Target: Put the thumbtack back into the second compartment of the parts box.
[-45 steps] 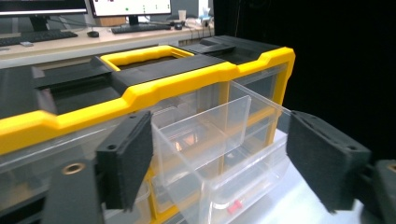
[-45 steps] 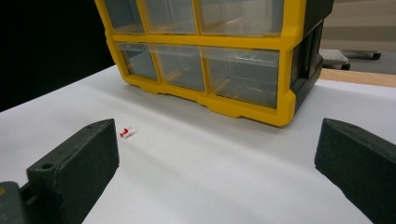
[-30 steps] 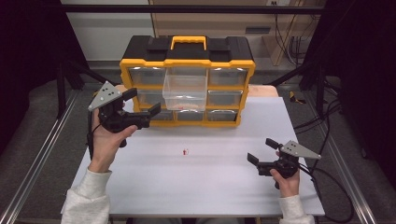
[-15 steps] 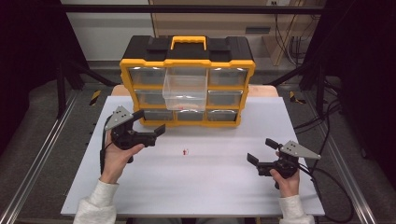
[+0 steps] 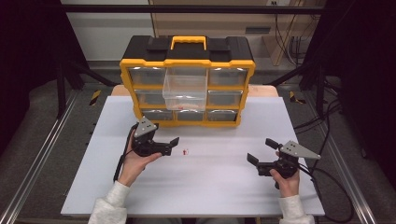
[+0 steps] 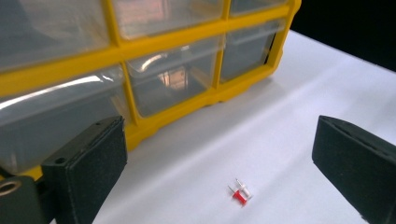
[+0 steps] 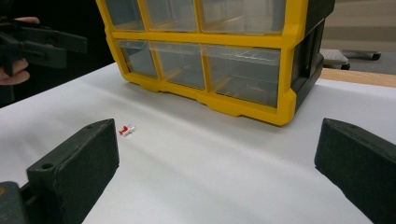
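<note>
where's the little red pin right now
The red pin lies on the white table, in front of the yellow organizer, just off the open left gripper; in the left gripper view it sits between the jaws.

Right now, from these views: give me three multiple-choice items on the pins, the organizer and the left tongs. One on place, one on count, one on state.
1. Where do the pins lie?
A. on the table in front of the organizer
B. inside the pulled-out drawer
C. between the right tongs' jaws

2. How many drawer columns does the organizer have?
A. two
B. three
C. five

3. How do the left tongs stand?
A. shut on the pins
B. shut on a drawer handle
C. open, holding nothing

Key: 1 A, the pins rest on the white table just ahead of the left tongs. 2 B, the high view shows three drawers across each row. 3 C, the left gripper view shows the jaws wide apart with the pins lying loose between them.
</note>
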Tool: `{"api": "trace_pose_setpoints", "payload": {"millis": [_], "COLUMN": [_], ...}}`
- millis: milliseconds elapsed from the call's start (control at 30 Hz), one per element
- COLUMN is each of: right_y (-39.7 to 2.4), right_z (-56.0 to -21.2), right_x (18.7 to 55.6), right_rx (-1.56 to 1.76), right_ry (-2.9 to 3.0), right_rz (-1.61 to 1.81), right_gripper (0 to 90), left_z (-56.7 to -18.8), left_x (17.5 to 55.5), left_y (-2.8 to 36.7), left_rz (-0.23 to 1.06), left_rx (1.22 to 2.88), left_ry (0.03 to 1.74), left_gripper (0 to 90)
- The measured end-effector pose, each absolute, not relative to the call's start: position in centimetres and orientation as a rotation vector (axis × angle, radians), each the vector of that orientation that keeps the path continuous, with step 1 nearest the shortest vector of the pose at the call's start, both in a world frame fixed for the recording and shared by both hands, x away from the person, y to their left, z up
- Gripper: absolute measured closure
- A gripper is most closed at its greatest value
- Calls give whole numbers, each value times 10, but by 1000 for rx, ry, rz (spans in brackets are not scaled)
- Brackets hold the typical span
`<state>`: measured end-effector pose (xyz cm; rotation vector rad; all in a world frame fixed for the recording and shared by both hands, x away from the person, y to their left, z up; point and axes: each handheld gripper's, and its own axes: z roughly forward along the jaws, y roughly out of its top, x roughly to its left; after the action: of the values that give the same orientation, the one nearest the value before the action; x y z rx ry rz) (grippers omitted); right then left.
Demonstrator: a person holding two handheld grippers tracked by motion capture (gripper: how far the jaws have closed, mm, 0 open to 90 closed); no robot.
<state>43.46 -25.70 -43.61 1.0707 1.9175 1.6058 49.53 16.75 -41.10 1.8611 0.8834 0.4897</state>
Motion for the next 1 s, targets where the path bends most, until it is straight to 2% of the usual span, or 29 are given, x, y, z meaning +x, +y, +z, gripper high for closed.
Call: {"api": "trace_pose_setpoints", "payload": {"millis": [267, 600, 900, 1000], "right_y": [-257, -257, -257, -257], "right_z": [-436, -436, -436, -436], "right_x": [435, 435, 435, 435], "right_rx": [1068, 1069, 1070, 1072], "right_ry": [1917, 1918, 1918, 1918], "right_rz": [1605, 1601, 1603, 1603], "right_gripper": [2, 3, 3, 3], "left_z": [-436, -464, -477, -478], "left_x": [505, 513, 511, 510], "left_y": [147, 139, 134, 131], "left_rz": [467, 411, 409, 403], "left_rx": [1967, 2027, 2060, 2067], "left_ry": [910, 1038, 1068, 1070], "left_gripper": [39, 111, 261, 340]}}
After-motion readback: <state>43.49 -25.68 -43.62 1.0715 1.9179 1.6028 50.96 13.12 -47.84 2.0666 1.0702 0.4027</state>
